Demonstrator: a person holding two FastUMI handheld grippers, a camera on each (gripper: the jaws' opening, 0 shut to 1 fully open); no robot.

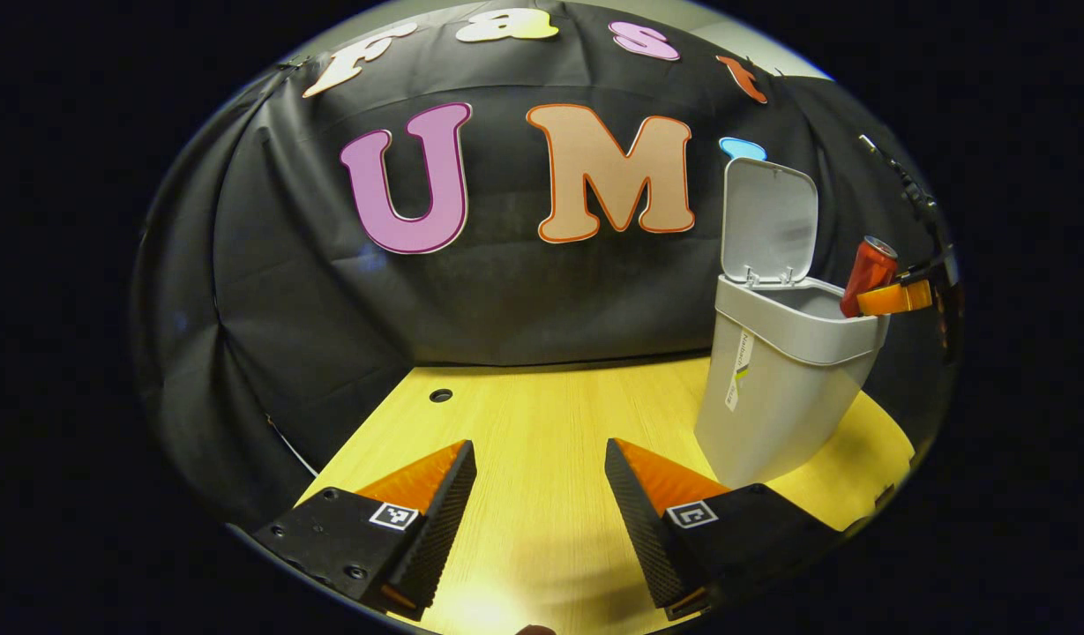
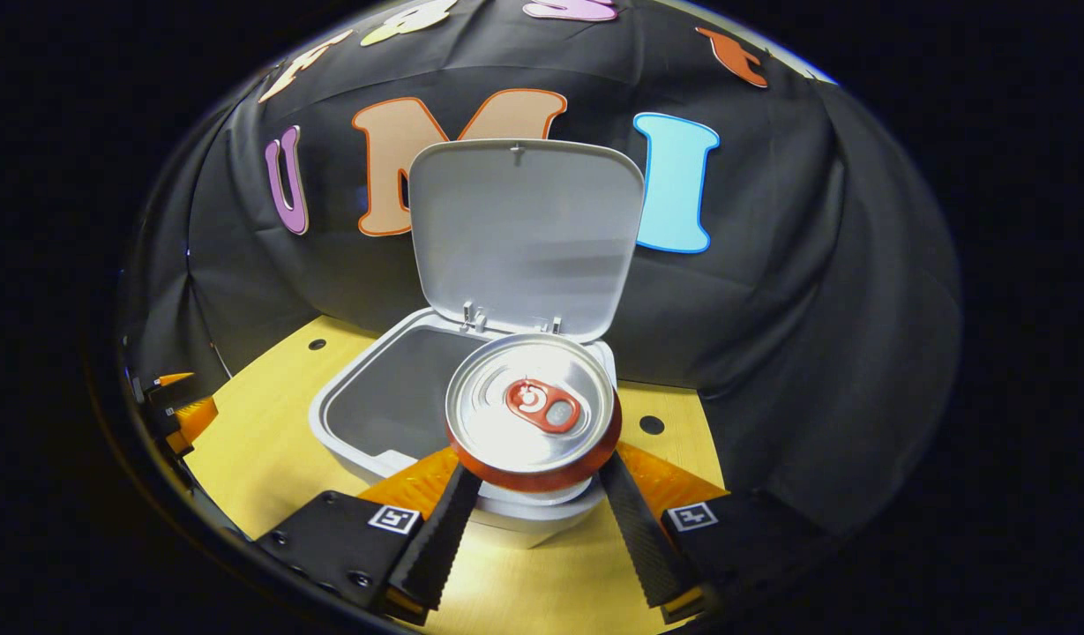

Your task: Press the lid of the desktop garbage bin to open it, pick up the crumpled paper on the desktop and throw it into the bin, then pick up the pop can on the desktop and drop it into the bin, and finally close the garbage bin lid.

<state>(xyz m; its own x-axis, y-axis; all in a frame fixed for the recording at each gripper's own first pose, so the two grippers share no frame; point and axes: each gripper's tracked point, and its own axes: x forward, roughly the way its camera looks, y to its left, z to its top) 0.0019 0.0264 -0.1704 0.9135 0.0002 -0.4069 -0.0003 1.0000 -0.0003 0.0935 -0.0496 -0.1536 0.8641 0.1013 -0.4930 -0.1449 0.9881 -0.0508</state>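
Note:
The white garbage bin [image 1: 784, 388] stands on the wooden desk with its lid [image 1: 768, 220] up. In the left gripper view the red pop can [image 1: 868, 275] hangs tilted over the bin's far rim, held by the right gripper [image 1: 894, 298]. In the right gripper view my right gripper [image 2: 534, 494] is shut on the pop can [image 2: 531, 416], whose silver top faces the camera, above the near rim of the open bin [image 2: 374, 401]; its raised lid [image 2: 524, 234] stands behind. My left gripper [image 1: 540, 481] is open over bare desk, left of the bin. What lies inside the bin is hidden.
The wooden desk [image 1: 542, 414] has a small round hole [image 1: 440, 395] at its back left and holes [image 2: 652, 425] near the bin. The black cloth wall closes in behind. The left gripper [image 2: 175, 410] shows at the left edge of the right gripper view.

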